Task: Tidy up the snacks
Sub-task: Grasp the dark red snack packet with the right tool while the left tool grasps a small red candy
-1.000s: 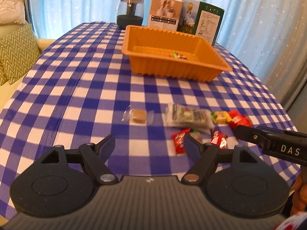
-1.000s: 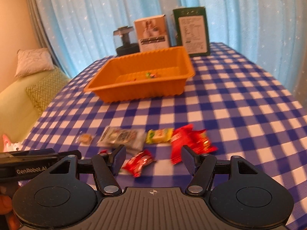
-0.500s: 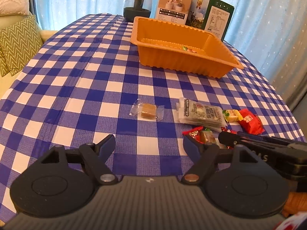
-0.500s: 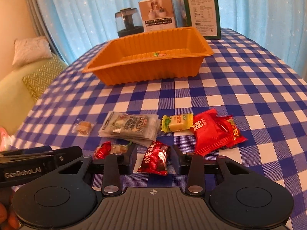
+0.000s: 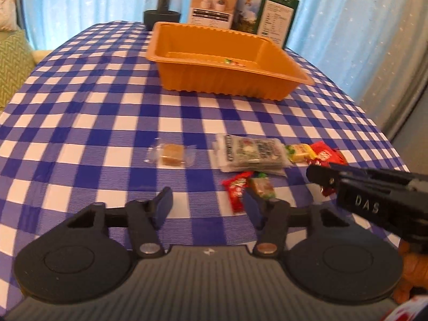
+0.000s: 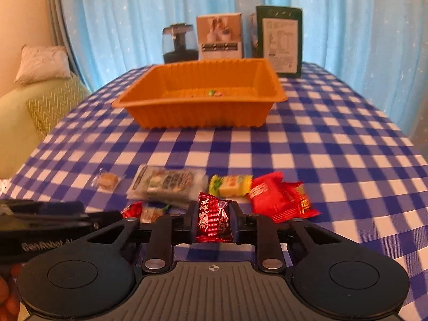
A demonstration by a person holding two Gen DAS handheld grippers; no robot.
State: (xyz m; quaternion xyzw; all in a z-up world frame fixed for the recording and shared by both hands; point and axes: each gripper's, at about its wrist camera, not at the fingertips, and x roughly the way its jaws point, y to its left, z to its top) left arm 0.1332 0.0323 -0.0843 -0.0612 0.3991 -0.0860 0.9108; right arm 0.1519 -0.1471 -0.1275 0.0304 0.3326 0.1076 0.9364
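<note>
My right gripper point(image 6: 213, 220) is shut on a dark red foil candy point(image 6: 213, 218), lifted just above the cloth; it shows from the side in the left wrist view point(image 5: 318, 175). My left gripper point(image 5: 208, 204) is open and empty near the front of the table. An orange tray point(image 6: 203, 115) point(image 5: 227, 83) stands farther back with a small candy point(image 6: 214, 93) inside. On the cloth lie a clear-wrapped brown sweet point(image 5: 172, 153), a grey printed packet point(image 5: 250, 152), a yellow-green candy point(image 6: 230, 186), red packets point(image 6: 281, 199) and a red-green candy point(image 5: 247, 188).
A blue-and-white checked cloth point(image 5: 93, 107) covers the table. A dark glass jar point(image 6: 178, 44), a white box point(image 6: 220, 37) and a green box point(image 6: 279, 41) stand behind the tray before blue curtains. A green sofa with cushions point(image 6: 40, 93) is at the left.
My right gripper moved down onto the snack pile, closed on the dark red foil candy and raised it slightly. My left gripper stayed open and shifted a little.
</note>
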